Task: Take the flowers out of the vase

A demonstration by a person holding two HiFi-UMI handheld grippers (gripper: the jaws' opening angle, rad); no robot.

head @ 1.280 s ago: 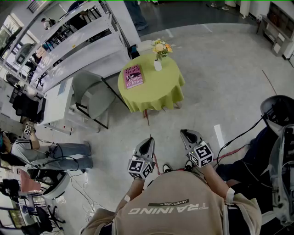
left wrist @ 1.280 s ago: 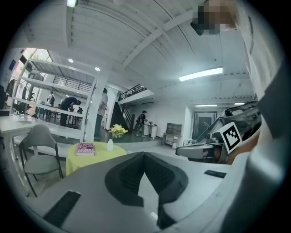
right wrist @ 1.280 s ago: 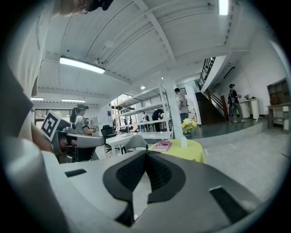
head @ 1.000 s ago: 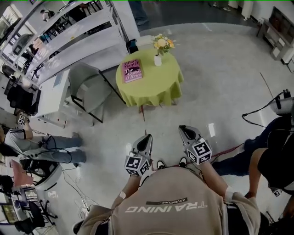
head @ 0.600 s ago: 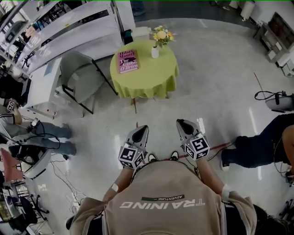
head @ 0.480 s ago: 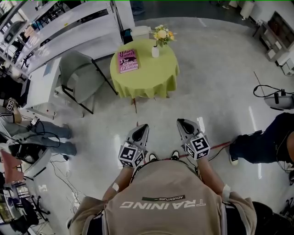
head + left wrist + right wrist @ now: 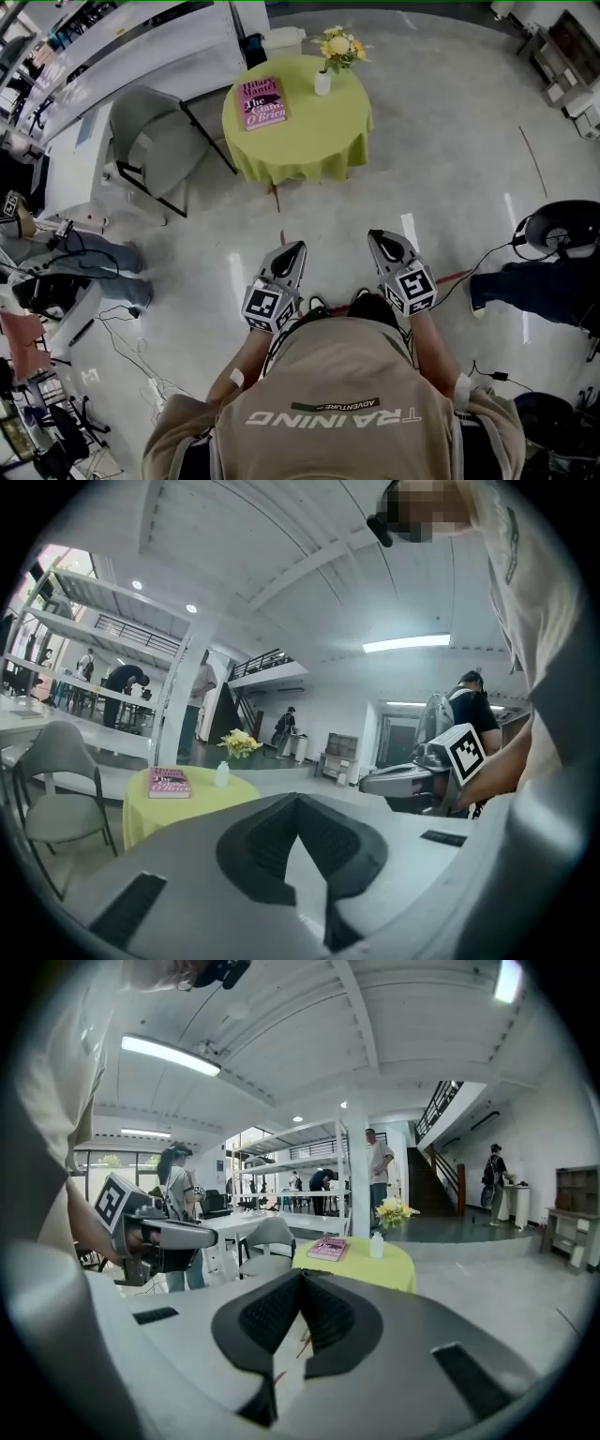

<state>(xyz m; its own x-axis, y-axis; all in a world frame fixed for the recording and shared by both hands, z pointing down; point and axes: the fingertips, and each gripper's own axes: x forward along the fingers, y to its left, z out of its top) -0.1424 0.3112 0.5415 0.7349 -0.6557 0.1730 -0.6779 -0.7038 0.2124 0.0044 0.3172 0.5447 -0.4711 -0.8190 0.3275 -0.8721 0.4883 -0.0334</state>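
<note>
**While the flowers wait in the vase, both grippers are empty and far off**

Although the task is to lift the flowers [image 7: 339, 45] out, nothing of it is done as far as the views show. The yellow bunch stands upright in the small white vase [image 7: 322, 83], which sits near the far edge of the round green tabletop [image 7: 300, 141], beside a pink book [image 7: 262, 102].

The person stands on the open floor, well apart from that tabletop, with both grippers held out in front and pointing roughly towards it. The left gripper [image 7: 292, 251] has its jaws closed together with nothing between them. The right gripper [image 7: 384, 239] is the same, jaws shut and empty. A grey chair [image 7: 141, 141] stands to the left of the tabletop.

Everything is left to do, by this reading: closing the distance, opening the jaws, gripping the stems and drawing them up clear of the vase.
</note>
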